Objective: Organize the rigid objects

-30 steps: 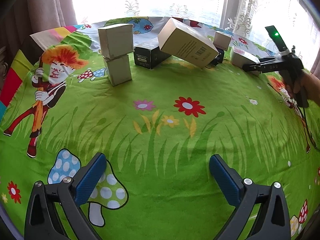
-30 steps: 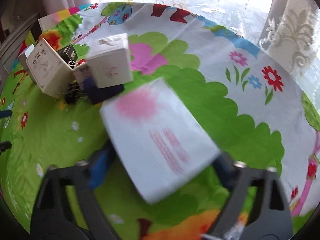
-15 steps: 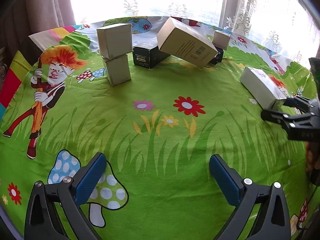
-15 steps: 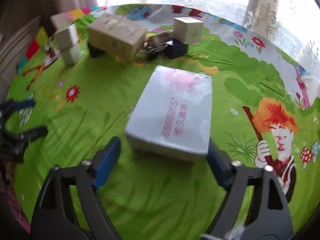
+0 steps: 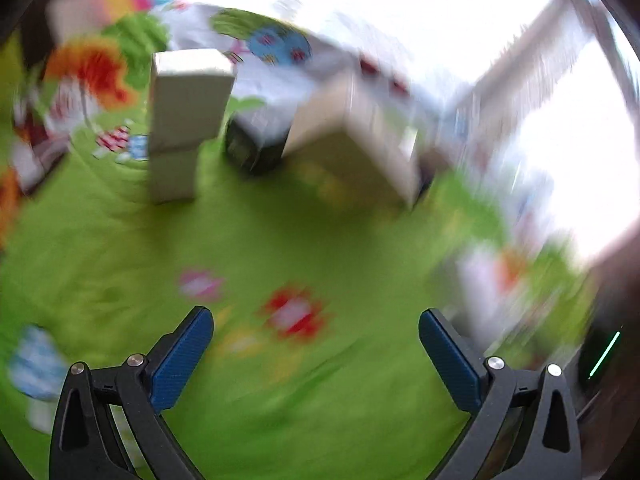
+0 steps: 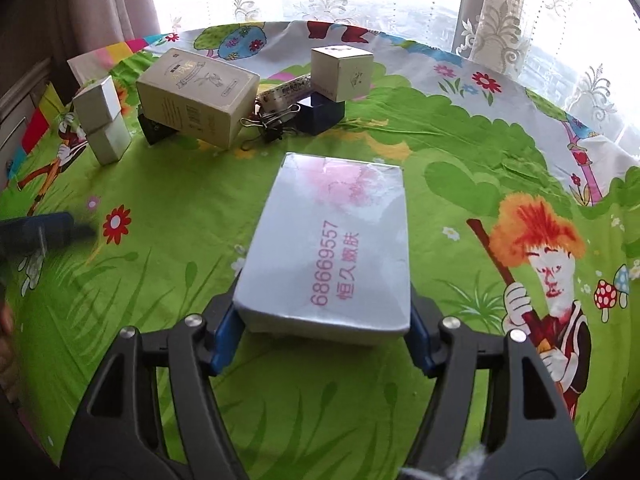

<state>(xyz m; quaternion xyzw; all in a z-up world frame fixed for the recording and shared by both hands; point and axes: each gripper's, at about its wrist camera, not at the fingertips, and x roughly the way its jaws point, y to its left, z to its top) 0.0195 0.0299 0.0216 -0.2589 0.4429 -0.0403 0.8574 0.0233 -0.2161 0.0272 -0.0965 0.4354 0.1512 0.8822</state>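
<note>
My right gripper (image 6: 322, 330) is shut on a white flat box (image 6: 332, 240) with pink print, holding its near end, the box lying on the green cloth. Beyond it stand a tan box (image 6: 196, 96) leaning on a black box, two stacked small white boxes (image 6: 102, 120), and a white cube (image 6: 342, 68) on a dark blue box (image 6: 320, 114). My left gripper (image 5: 316, 344) is open and empty over the cloth; its view is blurred. The stacked white boxes (image 5: 182, 120) and the tan box (image 5: 356, 148) show ahead of it.
Black binder clips (image 6: 272, 122) and a small long carton (image 6: 286, 90) lie between the tan box and the cube. The left gripper shows at the left edge of the right wrist view (image 6: 36, 232). Curtains and a bright window stand behind the round table.
My left gripper has moved forward toward the boxes, blurring its view. My right gripper has drawn the white flat box nearer and closed on it.
</note>
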